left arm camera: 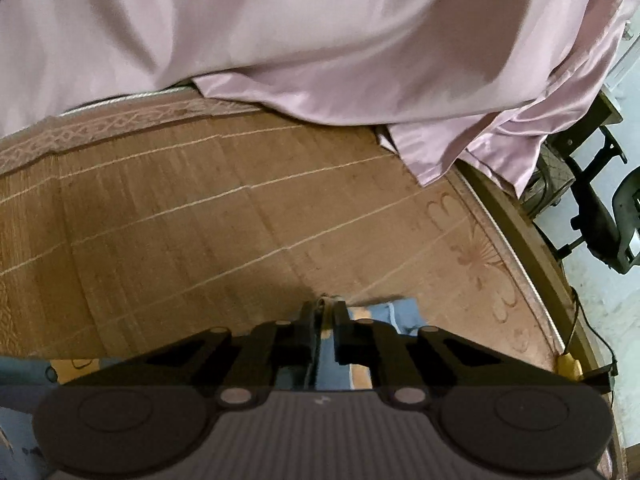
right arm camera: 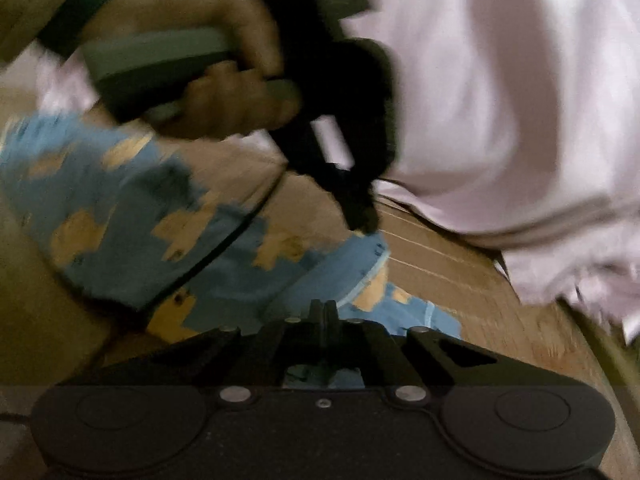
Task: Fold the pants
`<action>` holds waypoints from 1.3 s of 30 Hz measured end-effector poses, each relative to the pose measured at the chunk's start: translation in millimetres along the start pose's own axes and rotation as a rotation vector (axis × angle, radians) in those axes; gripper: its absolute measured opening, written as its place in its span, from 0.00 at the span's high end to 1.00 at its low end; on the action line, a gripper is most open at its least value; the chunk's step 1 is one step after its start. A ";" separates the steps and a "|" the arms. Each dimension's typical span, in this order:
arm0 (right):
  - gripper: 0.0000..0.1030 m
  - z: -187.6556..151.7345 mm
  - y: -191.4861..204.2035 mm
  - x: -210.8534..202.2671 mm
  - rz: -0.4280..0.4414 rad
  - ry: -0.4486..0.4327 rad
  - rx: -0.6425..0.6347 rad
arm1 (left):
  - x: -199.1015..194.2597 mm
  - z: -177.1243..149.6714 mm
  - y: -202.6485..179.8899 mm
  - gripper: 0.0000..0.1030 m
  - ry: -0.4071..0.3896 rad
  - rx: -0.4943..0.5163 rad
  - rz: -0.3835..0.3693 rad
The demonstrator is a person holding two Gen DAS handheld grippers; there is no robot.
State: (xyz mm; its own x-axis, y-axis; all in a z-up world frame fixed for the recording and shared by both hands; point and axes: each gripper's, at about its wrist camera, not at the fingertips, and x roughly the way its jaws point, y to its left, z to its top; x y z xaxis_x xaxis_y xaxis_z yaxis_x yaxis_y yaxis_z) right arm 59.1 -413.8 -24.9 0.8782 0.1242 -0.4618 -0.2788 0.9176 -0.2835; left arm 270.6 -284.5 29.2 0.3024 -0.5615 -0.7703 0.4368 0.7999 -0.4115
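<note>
You're clamping left gripper (left arm camera: 325, 312) on pants (right arm camera: 132, 216) edge, jaws nearly closed on fabric. Right gripper (right arm camera: 324, 312) pinching pants too, jaws together. Blue pants lying on woven mat (left arm camera: 200, 208), near pink sheet (left arm camera: 280, 40); right view blurring

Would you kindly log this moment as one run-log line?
task: fold pants | left gripper: shut on pants | right gripper: shut on pants | surface: woven mat

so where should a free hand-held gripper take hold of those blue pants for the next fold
Likely the light-trimmed hem of the blue pants. It lies as a thin, exposed edge on the mat. Come in low from the mat side, sliding one finger under.
</note>
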 end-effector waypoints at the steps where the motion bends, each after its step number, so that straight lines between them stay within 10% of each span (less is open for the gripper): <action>1: 1.00 -0.3 -7.2 -3.5 -0.007 -0.007 0.053 | -0.8 1.3 -4.5 0.92 0.000 0.001 -0.004; 5: 0.98 -3.4 -28.5 -8.1 0.010 0.002 0.212 | 0.8 4.4 -26.4 0.92 0.001 0.034 -0.005; 8: 0.65 -6.1 -16.8 -5.0 0.023 0.009 0.146 | 6.2 4.2 -36.2 1.00 0.021 0.053 0.012; 11: 0.56 -4.3 2.9 1.2 0.013 0.006 0.009 | 12.5 4.5 -35.0 1.00 0.062 0.028 0.034; 19: 0.59 4.3 24.0 29.0 0.041 0.051 -0.136 | 13.7 1.7 -23.2 1.00 0.067 -0.005 0.077; 23: 0.84 3.0 23.7 31.8 0.056 0.064 -0.112 | 13.2 6.7 -13.9 0.94 0.044 -0.003 0.103; 28: 0.89 1.8 20.9 24.5 0.059 0.037 -0.070 | 24.2 9.2 -11.1 0.63 0.055 -0.006 0.083; 30: 0.90 1.2 17.1 21.7 0.056 0.029 -0.043 | 29.3 9.1 -13.2 0.63 0.071 -0.001 0.071; 32: 0.90 0.5 13.2 18.3 0.050 0.020 -0.017 | 33.6 8.2 -14.9 0.88 0.090 -0.002 0.076; 39: 0.91 -0.3 -18.7 -9.4 -0.006 -0.031 0.227 | 27.1 11.3 -29.4 0.90 0.096 -0.055 0.039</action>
State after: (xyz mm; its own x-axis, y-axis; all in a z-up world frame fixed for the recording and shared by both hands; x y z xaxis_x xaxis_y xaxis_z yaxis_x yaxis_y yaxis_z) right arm 55.9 -432.2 -15.5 0.8920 0.1266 -0.4339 -0.1818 0.9794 -0.0879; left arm 275.5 -325.6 25.9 0.2344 -0.5090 -0.8282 0.3781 0.8326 -0.4047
